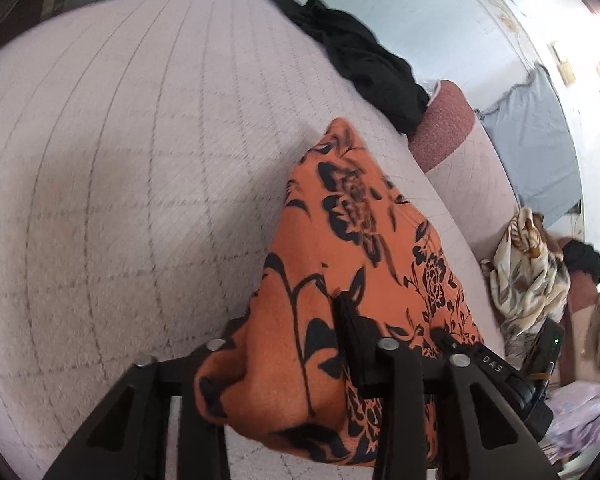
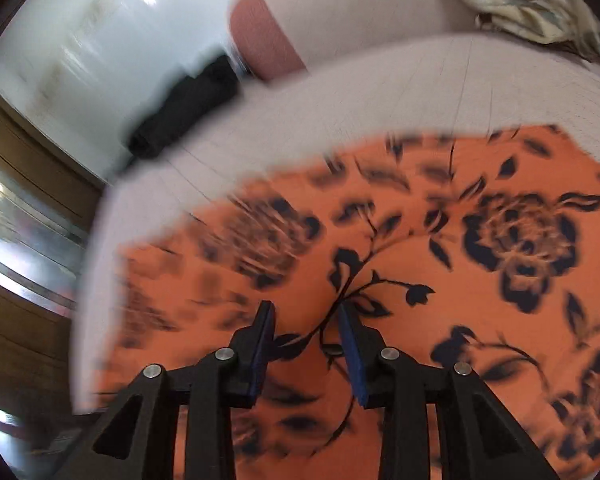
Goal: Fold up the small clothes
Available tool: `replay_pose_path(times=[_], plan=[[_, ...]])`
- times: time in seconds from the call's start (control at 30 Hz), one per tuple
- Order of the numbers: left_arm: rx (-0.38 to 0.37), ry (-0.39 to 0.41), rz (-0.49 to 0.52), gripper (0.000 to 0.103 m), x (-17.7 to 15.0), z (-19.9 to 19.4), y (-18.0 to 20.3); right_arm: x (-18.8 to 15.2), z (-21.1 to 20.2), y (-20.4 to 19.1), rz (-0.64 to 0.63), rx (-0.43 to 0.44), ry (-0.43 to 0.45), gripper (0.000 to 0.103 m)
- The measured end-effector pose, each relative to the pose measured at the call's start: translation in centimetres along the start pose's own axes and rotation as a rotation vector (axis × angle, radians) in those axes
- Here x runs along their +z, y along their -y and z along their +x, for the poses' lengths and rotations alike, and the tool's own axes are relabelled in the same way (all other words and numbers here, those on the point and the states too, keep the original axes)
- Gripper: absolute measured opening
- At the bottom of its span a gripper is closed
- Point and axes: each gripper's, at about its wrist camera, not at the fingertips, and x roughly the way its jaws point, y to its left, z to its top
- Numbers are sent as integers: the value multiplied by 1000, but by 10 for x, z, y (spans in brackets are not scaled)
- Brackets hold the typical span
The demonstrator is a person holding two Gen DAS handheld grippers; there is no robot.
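Observation:
An orange garment with a black flower print (image 1: 352,240) lies on a pale quilted surface (image 1: 120,160). My left gripper (image 1: 300,320) is shut on a fold of this garment; the cloth bulges over the left finger and hides it, while the right finger (image 1: 350,328) shows on top. In the right wrist view the same orange garment (image 2: 460,240) spreads flat, blurred by motion. My right gripper (image 2: 306,320) hovers just over it with the jaws apart and nothing between them.
A black garment (image 1: 360,60) lies at the far edge of the surface, also seen in the right wrist view (image 2: 180,112). A reddish bolster (image 1: 440,124) and a cream patterned cloth (image 1: 528,272) lie to the right. A pale blue cloth (image 1: 540,140) lies on the floor.

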Motion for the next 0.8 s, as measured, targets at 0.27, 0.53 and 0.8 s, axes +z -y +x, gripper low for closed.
replay_pose_path(times=[0.27,0.53,0.8], plan=[[-8,91,133,22,-2,-16,26,-21,-55,10,-35,117,46,35],[-6,117,167,22,-2,-19,31,-76,-82,30,-146,88,22,30],[-2,157,212,22,-7,-22,49,-87,-80,38,-191,195,-23,31]])
